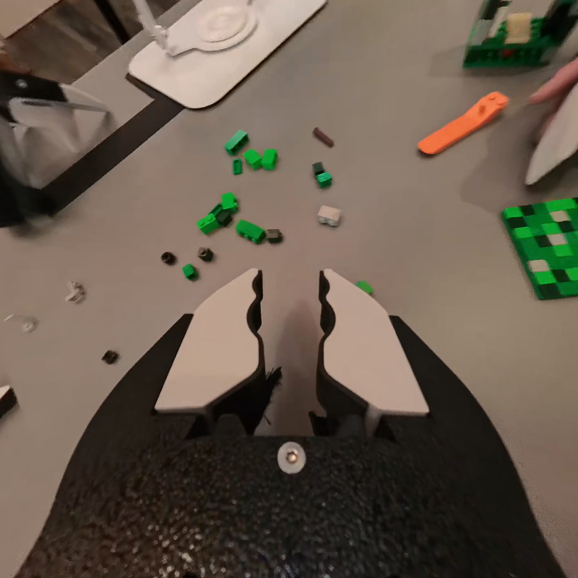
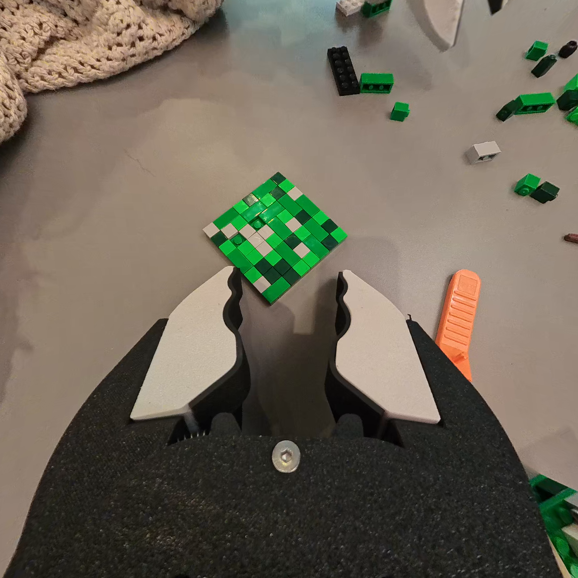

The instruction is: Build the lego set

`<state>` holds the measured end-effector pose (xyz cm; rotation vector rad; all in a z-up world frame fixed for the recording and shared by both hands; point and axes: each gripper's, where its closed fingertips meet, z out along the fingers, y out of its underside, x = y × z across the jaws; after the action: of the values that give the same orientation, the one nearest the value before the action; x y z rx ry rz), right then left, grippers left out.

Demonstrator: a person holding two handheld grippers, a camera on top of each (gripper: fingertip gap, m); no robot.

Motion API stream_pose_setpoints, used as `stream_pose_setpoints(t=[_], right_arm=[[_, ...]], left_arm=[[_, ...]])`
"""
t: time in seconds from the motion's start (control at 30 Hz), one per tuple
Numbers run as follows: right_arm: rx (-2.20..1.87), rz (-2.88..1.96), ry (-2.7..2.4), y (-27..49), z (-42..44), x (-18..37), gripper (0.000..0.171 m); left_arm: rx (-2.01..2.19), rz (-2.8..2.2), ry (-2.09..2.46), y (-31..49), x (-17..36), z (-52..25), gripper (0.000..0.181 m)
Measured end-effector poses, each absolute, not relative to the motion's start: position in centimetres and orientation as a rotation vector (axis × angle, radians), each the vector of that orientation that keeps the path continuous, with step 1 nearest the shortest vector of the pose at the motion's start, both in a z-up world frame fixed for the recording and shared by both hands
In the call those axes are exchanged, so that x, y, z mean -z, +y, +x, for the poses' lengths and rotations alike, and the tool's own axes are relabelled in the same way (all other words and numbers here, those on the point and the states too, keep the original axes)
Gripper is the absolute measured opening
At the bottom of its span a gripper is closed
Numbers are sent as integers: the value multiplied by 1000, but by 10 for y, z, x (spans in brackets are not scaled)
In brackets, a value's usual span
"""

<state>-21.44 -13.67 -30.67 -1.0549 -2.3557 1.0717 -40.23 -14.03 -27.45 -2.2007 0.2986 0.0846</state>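
Right wrist view has the right gripper [image 2: 289, 273] empty, jaws apart, lined up on the flat green-and-grey tiled lego panel [image 2: 275, 237] probably for pickup, while the left gripper [image 1: 290, 273], also spread and empty, faces scattered green bricks [image 1: 247, 231]

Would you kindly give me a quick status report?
Both grippers open, empty. Tiled plate flat on table, just ahead of right gripper. Loose bricks ahead of left. Orange separator beside right gripper.

A cream knitted blanket [image 2: 78, 43] lies on the grey table [image 2: 125, 187].
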Motion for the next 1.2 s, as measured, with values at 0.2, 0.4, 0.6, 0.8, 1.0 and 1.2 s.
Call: stream_pose_setpoints(t=[0.2, 0.4, 0.6, 0.8, 1.0, 1.2], right_arm=[[-1072, -1055, -2356, -137, -215, 306, 57], [-1056, -1054, -2335, -135, -216, 305, 63], [-1025, -1066, -2078, -130, -257, 262, 42], [-1058, -1288, -1941, -118, -357, 199, 16], [-760, -1466, -2239, -85, -441, 219, 1], [-479, -1595, -2526, -71, -461, 272, 12]], left_arm=[[-98, -2065, 8, -140, 260, -441, 25], [-139, -1886, -182, -146, 241, -470, 24], [-244, -1694, -225, -151, 216, -479, 22], [-426, -1610, -190, -156, 206, -484, 20], [-507, -1560, -165, -162, 199, -485, 17], [-480, -1575, -161, -159, 202, -485, 17]])
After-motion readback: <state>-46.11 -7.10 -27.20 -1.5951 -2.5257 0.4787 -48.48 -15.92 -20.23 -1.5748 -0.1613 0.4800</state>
